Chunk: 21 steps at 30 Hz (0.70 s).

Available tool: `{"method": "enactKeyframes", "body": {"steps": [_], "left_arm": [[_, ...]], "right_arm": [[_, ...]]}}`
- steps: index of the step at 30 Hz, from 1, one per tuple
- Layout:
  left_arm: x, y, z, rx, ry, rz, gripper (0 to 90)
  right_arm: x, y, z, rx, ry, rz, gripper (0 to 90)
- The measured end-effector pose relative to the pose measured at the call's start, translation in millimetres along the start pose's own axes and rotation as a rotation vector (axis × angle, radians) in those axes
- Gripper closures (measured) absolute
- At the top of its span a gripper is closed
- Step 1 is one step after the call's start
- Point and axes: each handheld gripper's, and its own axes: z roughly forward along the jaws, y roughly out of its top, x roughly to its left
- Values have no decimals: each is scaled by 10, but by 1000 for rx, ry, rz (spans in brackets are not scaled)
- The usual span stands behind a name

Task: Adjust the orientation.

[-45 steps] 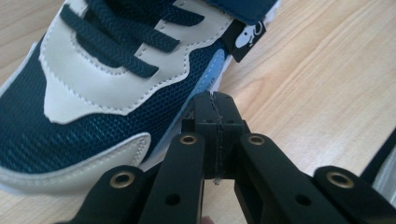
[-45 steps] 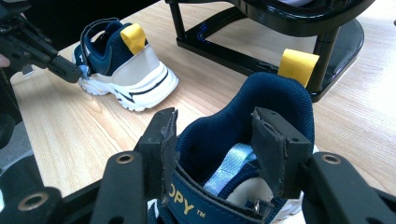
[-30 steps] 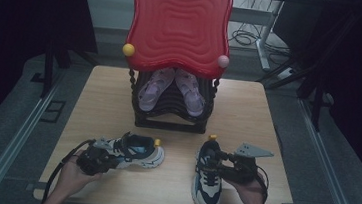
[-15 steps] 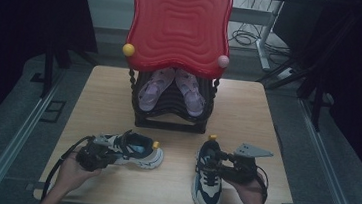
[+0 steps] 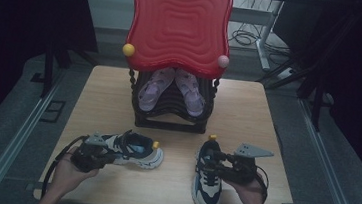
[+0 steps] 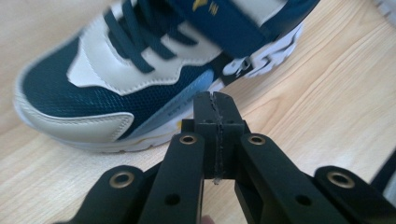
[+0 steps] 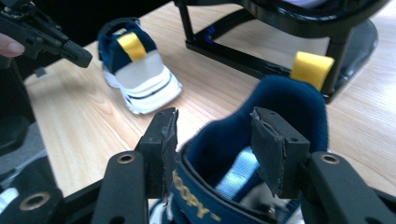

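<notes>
Black two-jaw grippers point(image 5: 94, 155), brass-ringed screw holes

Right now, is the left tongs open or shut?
Shut: in the left gripper view the left tongs have pads pressed together, nothing between, just short of the sneaker.

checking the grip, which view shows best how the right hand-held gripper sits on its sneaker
The right gripper view: the right hand-held gripper has one pad inside the collar of the right sneaker and one outside it. The high view shows that sneaker whole but the jaws too small to judge. The left gripper view shows the other sneaker.
</notes>
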Motion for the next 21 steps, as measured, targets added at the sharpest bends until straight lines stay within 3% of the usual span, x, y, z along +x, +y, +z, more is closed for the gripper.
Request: {"method": "enactKeyframes", "body": {"steps": [4,6,7,9,13,18,21], "left_arm": [[-2,33,-119,-43,3,-2,881],[9,56,-142,-59,1,-9,827],[15,78,-156,-85,9,-21,743],[11,89,-164,-101,7,-28,701],[1,165,-209,-154,8,-49,525],[-7,216,-260,-204,-4,-66,470],[-23,221,-301,-238,-13,-76,447]], "right_arm": [[41,33,-12,1,5,-10,518],[59,54,-16,0,11,-12,527],[76,77,-12,4,16,-12,541],[85,89,-7,5,20,-14,551],[170,187,38,20,39,-43,600],[254,292,120,59,54,-45,650],[356,455,184,83,77,-51,701]]}}
